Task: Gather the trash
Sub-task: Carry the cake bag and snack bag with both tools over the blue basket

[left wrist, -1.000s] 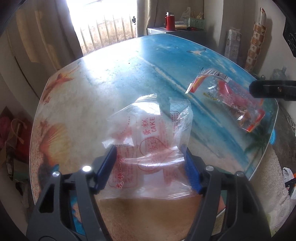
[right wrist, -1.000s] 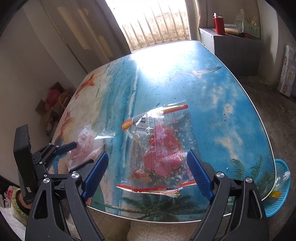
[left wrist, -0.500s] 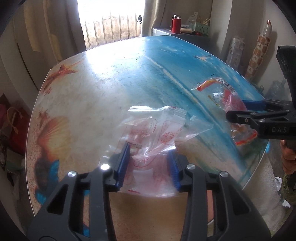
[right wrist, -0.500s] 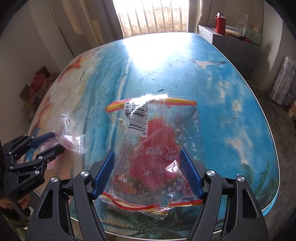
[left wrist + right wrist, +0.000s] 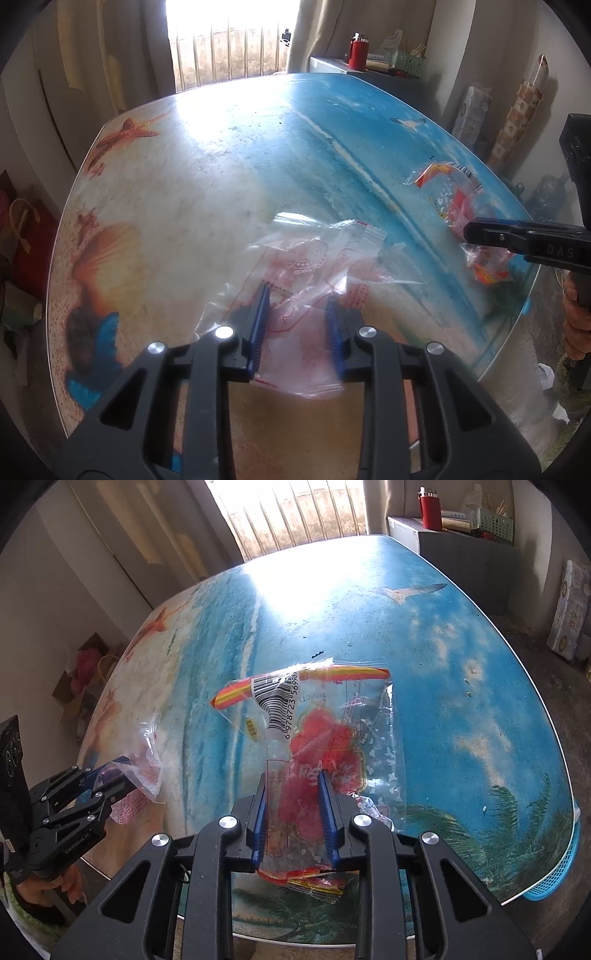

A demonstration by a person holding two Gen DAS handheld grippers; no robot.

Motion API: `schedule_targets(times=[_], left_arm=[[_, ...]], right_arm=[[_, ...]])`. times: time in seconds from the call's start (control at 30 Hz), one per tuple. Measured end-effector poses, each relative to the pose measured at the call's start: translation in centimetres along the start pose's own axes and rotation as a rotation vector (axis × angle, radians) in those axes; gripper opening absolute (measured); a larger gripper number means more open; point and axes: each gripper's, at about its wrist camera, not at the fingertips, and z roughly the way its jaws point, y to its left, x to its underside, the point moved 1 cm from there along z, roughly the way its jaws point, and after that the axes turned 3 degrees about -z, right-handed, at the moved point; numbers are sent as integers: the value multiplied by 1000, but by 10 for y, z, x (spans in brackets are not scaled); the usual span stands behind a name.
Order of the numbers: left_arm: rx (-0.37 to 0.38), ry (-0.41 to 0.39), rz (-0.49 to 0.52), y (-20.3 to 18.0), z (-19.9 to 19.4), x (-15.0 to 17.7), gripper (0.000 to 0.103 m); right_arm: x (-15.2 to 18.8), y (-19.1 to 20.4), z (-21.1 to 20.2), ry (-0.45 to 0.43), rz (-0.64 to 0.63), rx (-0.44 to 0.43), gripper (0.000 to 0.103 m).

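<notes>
A clear plastic bag with red print (image 5: pixel 314 254) lies crumpled near the front edge of the beach-print table (image 5: pixel 221 166). My left gripper (image 5: pixel 297 291) is closing on it, and its blue pads press the bunched film between them. A clear wrapper with a red picture and a barcode (image 5: pixel 325 731) lies further right on the table. My right gripper (image 5: pixel 291 775) is closing on that wrapper, which is gathered tight between its pads. Each view shows the other gripper from the side: the right gripper (image 5: pixel 469 230) on the wrapper (image 5: pixel 458 199), the left gripper (image 5: pixel 122 771) on the clear bag (image 5: pixel 147 771).
A blue mesh basket (image 5: pixel 554 878) sits below the table's right edge. Behind the table, a grey cabinet holds a red flask (image 5: pixel 430 511) and a green basket. Packs stand along the right wall and bags on the floor at the left. A person's hand (image 5: pixel 574 325) holds the right gripper's handle.
Both grippers' jaws have drawn together from wide open onto their bags. The clear bag and the red wrapper have crumpled between the pads. Both hands stayed over the same spots.
</notes>
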Motion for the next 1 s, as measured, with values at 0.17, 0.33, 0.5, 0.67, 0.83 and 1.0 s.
schedule_targets(times=[0.17, 0.33, 0.5, 0.67, 0.83, 1.0], left_arm=[[8, -1, -14, 3, -1, 0, 25], [8, -5, -26, 4, -3, 0, 21], [15, -22, -49, 8, -11, -3, 16], [14, -49, -69, 13, -21, -9, 10], [16, -86, -82, 15, -35, -17, 8], [33, -114, -89, 11, -48, -22, 7]], right_arm=[[0, -3, -7, -14, 34, -30, 9], [0, -5, -16, -37, 53, -46, 7], [-3, -9, -32, -74, 75, -66, 6], [-5, -14, -50, -117, 95, -81, 6], [-7, -18, -66, -160, 113, -101, 6], [-3, -25, -84, -197, 134, -125, 6]])
